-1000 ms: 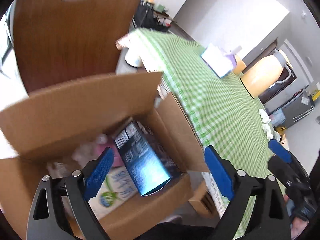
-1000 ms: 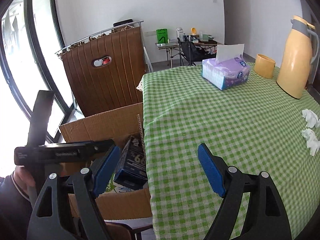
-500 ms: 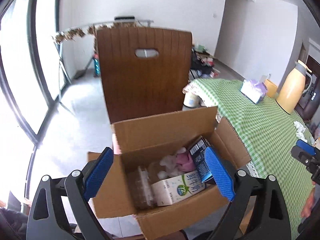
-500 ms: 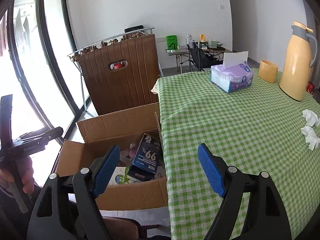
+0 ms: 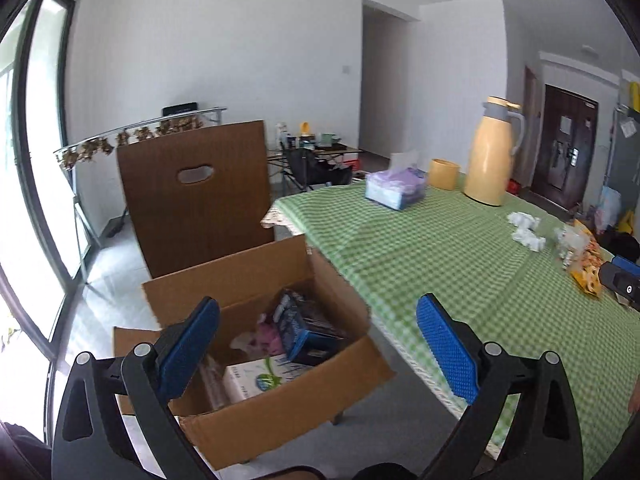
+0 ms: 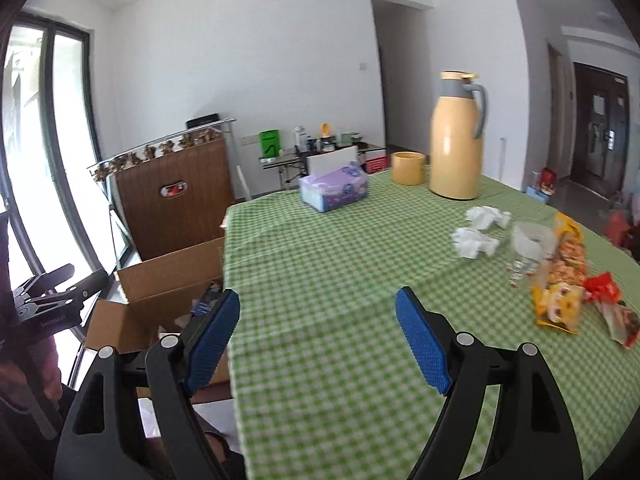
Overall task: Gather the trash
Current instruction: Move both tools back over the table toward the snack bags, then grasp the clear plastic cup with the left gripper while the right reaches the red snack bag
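Note:
An open cardboard box (image 5: pixel 280 404) stands on the floor beside the table and holds a dark blue carton (image 5: pixel 298 328), a white carton (image 5: pixel 256 378) and pink scraps. My left gripper (image 5: pixel 318 304) hovers above and behind the box, its jaws opening with nothing between them. On the green checked tablecloth (image 6: pixel 340 260) lie crumpled white tissues (image 6: pixel 478 236), a clear wrapper (image 6: pixel 528 246), a yellow snack bag (image 6: pixel 560 284) and a red wrapper (image 6: pixel 608 296). My right gripper (image 6: pixel 318 294) hangs open and empty over the table's near part, left of that litter.
A yellow thermos jug (image 6: pixel 456 140), a yellow cup (image 6: pixel 408 168) and a purple tissue box (image 6: pixel 334 192) stand at the table's far end. A brown chair back (image 5: pixel 196 196) rises behind the box. Tall windows line the left wall.
My left gripper has drawn up and back from inside the box and swung right toward the table. My right gripper has moved right over the cloth, bringing the snack bag and wrappers into view.

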Tool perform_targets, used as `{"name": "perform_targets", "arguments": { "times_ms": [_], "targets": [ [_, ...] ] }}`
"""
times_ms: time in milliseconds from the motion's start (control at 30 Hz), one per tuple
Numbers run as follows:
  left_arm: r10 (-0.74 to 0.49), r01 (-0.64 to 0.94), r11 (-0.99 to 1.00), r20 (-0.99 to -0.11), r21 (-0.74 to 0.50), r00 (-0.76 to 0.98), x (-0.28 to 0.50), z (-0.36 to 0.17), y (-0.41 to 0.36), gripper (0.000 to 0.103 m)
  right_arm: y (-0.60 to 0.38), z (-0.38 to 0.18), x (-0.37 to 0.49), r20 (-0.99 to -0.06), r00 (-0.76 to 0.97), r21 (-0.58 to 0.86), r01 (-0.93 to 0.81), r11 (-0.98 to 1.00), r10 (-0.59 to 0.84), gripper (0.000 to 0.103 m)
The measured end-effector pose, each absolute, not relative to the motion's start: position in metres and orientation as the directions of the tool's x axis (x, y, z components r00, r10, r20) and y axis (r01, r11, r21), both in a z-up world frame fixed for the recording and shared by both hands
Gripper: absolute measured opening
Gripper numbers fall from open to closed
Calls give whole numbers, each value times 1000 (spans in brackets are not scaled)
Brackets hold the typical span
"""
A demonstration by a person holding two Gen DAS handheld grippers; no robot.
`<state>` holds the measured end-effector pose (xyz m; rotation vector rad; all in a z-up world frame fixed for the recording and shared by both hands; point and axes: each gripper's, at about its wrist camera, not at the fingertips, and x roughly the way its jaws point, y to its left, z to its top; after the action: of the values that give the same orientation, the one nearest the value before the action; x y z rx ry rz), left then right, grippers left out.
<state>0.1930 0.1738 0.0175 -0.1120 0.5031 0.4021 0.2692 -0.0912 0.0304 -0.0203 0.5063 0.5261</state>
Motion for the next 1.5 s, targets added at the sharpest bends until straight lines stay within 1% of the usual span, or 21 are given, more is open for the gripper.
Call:
{"name": "perform_targets", "arguments": {
  "times_ms": [200, 333, 433, 500, 567, 700, 833, 900, 1033, 1100, 1167, 1200, 1233, 1267, 1300, 1333, 1367, 1400, 1433, 1467, 1500],
  "targets": [
    [173, -197, 980, -517, 8, 839, 238, 9, 92, 95, -212, 25, 262, -488, 836, 110, -226, 968, 251, 77],
    [77, -69, 997, -506, 35, 859, 268, 5, 43, 95, -283, 18, 259, -516, 848, 123, -66, 990, 121, 77],
    [-5, 21, 999, -508, 26, 861, 297, 4, 12, 96, -333, 16, 263, -534, 842, 194, 34, 981, 76, 77],
    [-68, 77, 997, -525, -5, 848, 320, 5, -4, 96, -359, 15, 269, -551, 833, 227, 96, 969, 47, 77],
    [-110, 102, 994, -527, -43, 843, 342, 8, -19, 96, -377, 14, 276, -561, 828, 232, 137, 963, 17, 77],
    [-174, 146, 985, -553, -95, 815, 397, 11, -49, 96, -403, 11, 291, -572, 820, 247, 179, 952, -6, 77],
    [-228, 175, 974, -609, -146, 760, 475, 15, -79, 96, -415, 3, 318, -587, 809, 277, 178, 944, 19, 77],
    [-204, 137, 979, -641, -152, 740, 510, 16, -91, 96, -420, -1, 333, -601, 799, 290, 183, 939, 30, 77],
    [-233, 110, 971, -732, -213, 640, 583, 2, -118, 95, -427, -11, 370, -605, 791, 335, 153, 930, 88, 77],
    [-211, 87, 976, -773, -200, 598, 604, -11, -126, 94, -435, -19, 390, -622, 777, 353, 165, 921, 100, 77],
    [-195, 93, 981, -808, -173, 556, 616, -23, -135, 85, -442, -29, 408, -644, 759, 355, 188, 916, 94, 76],
    [-192, 105, 981, -817, -160, 544, 617, -26, -136, 76, -445, -34, 418, -659, 746, 348, 197, 916, 90, 73],
    [-188, 116, 982, -820, -149, 541, 616, -29, -138, 64, -447, -39, 427, -667, 738, 358, 197, 913, 102, 72],
    [-197, 130, 980, -815, -151, 545, 613, -30, -139, 56, -448, -43, 434, -671, 732, 373, 196, 907, 117, 72],
    [-214, 147, 976, -813, -160, 541, 609, -32, -140, 40, -450, -47, 440, -674, 729, 381, 202, 902, 120, 70],
    [-228, 163, 973, -820, -166, 525, 606, -34, -140, 22, -450, -50, 445, -677, 726, 379, 203, 903, 121, 69],
    [-227, 169, 972, -825, -162, 517, 602, -36, -139, 14, -448, -53, 450, -685, 718, 374, 202, 905, 122, 67],
    [-219, 166, 974, -824, -154, 523, 597, -36, -136, 2, -447, -56, 454, -693, 710, 371, 206, 905, 123, 64],
    [-227, 172, 972, -815, -158, 533, 590, -36, -133, 2, -446, -59, 458, -702, 701, 371, 204, 906, 130, 61],
    [-234, 181, 970, -810, -160, 538, 582, -36, -131, 2, -444, -62, 461, -710, 690, 371, 201, 906, 138, 53],
    [-234, 184, 970, -806, -157, 544, 575, -35, -129, 1, -441, -65, 463, -719, 680, 369, 200, 908, 142, 41]
  ]
}}
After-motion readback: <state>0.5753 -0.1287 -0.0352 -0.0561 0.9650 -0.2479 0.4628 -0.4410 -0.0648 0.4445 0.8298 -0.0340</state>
